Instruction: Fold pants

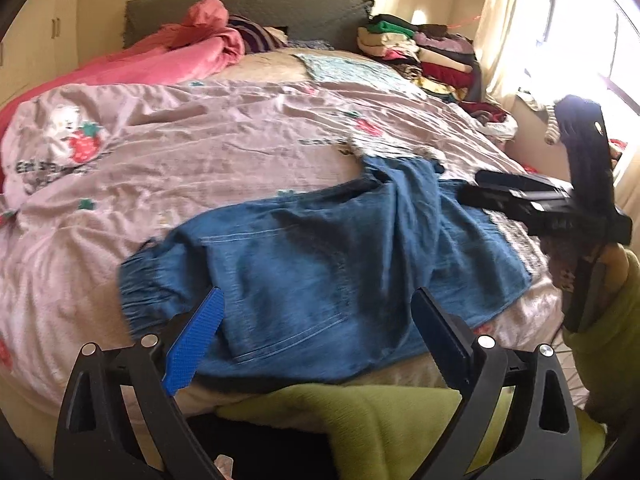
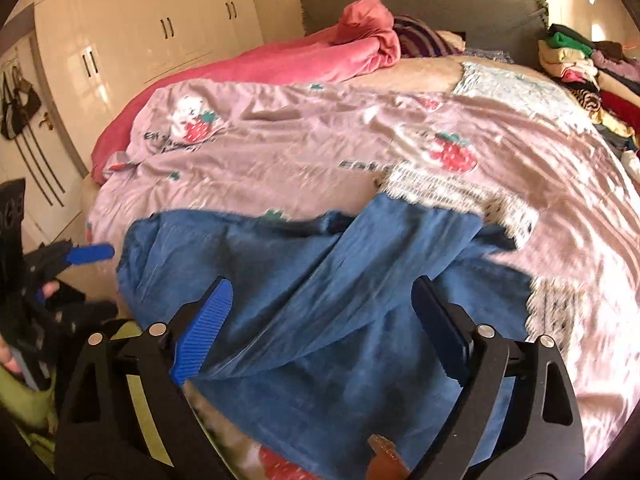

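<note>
Both tools are off the cloth here. The left tool [image 1: 316, 316] stands with its jaws spread wide, nothing between the pads, hovering above the near edge of the blue denim pants [image 1: 320, 252]. The right tool [image 2: 322, 316] is the same: jaws wide apart, empty, poised over the pants [image 2: 320, 300].

The pants lie on the bed, on the pink strawberry-print sheet [image 1: 200, 140], toward six o'clock in both wrist views, one layer folded diagonally over the other, a back pocket showing. A white patterned cloth [image 2: 432, 188] peeks out from under them at twelve o'clock.

At three o'clock in the left view, the right tool [image 1: 520, 196] shows from the side, held by a lime-green sleeve [image 1: 612, 312]. Stacked clothes [image 1: 420, 52] sit at one o'clock; a pink blanket [image 1: 180, 52] is bunched at eleven.
</note>
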### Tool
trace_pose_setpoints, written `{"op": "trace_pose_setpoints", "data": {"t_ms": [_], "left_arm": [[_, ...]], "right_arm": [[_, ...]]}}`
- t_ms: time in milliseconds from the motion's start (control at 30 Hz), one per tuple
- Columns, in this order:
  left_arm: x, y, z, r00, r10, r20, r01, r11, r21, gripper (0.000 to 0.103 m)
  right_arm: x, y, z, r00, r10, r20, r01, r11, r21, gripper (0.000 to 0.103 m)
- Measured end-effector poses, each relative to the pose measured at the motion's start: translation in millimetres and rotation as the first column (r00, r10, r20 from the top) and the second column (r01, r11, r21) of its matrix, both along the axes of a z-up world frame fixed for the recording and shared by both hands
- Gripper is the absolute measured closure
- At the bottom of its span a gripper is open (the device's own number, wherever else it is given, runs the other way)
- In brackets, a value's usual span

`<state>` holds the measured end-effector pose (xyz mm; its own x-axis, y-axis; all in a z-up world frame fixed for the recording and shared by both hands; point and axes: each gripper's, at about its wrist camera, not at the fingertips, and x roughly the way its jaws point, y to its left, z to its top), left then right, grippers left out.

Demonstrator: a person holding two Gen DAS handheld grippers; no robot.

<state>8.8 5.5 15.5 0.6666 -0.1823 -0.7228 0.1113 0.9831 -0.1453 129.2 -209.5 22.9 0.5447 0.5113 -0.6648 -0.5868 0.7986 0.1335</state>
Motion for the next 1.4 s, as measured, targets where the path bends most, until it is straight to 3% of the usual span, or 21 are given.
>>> {"op": "trace_pose_setpoints", "data": {"t_ms": [233,367,467,567,633,800,833,967,1033,1100,1200,1267,1400], "left_arm": [[25.7,-33.4,-15.2,0.995,-0.083,-0.053,0.080,0.995,-0.054,0.009],[37.9,-49.3,-25.1,0.990,-0.115,-0.082,0.108,0.990,-0.088,0.019],[47.2,-60.9,-32.6,0.985,-0.142,-0.102,0.132,0.987,-0.095,0.021],[59.1,-69.8,-41.5,0.979,-0.156,-0.128,0.144,0.985,-0.096,0.043],[68.2,-73.5,-48.7,0.975,-0.166,-0.145,0.150,0.982,-0.115,0.049],[82.2,-85.5,-62.1,0.965,-0.198,-0.172,0.180,0.977,-0.118,0.083],[83.3,-88.9,-65.4,0.961,-0.211,-0.182,0.191,0.974,-0.120,0.085],[82.1,-97.5,-73.8,0.954,-0.230,-0.191,0.215,0.972,-0.097,0.086],[81.9,-97.5,-74.4,0.954,-0.231,-0.193,0.215,0.971,-0.101,0.086],[82.2,-96.5,-73.9,0.953,-0.234,-0.193,0.217,0.970,-0.106,0.086],[81.2,-96.6,-73.6,0.953,-0.236,-0.191,0.219,0.970,-0.105,0.086],[81.4,-95.8,-72.6,0.953,-0.237,-0.191,0.220,0.970,-0.105,0.086],[80.4,-95.6,-70.5,0.954,-0.234,-0.186,0.218,0.970,-0.104,0.085]], "right_arm": [[48.2,13.6,6.1,0.999,-0.035,0.006,0.035,0.997,-0.068,0.014],[79.8,25.8,1.3,0.999,-0.048,-0.025,0.046,0.995,-0.090,0.014],[101.8,35.8,-3.3,0.998,-0.059,-0.036,0.055,0.992,-0.114,0.014],[125.0,44.9,-9.8,0.995,-0.069,-0.067,0.059,0.988,-0.141,0.014],[142.8,52.7,-18.6,0.993,-0.076,-0.096,0.060,0.985,-0.161,0.014],[172.5,65.4,-40.0,0.985,-0.105,-0.140,0.074,0.975,-0.209,0.015],[178.5,67.4,-44.8,0.982,-0.116,-0.148,0.083,0.973,-0.215,0.016],[196.2,72.6,-57.6,0.972,-0.154,-0.176,0.113,0.969,-0.220,0.025],[203.7,73.1,-65.7,0.966,-0.174,-0.190,0.127,0.963,-0.237,0.035],[207.1,70.2,-71.4,0.964,-0.190,-0.184,0.139,0.956,-0.260,0.059],[208.0,58.1,-67.3,0.963,-0.184,-0.196,0.143,0.968,-0.208,0.082],[205.4,48.3,-60.7,0.964,-0.179,-0.198,0.147,0.975,-0.165,0.090],[192.8,21.3,-38.8,0.968,-0.186,-0.171,0.170,0.980,-0.107,0.091]]}}
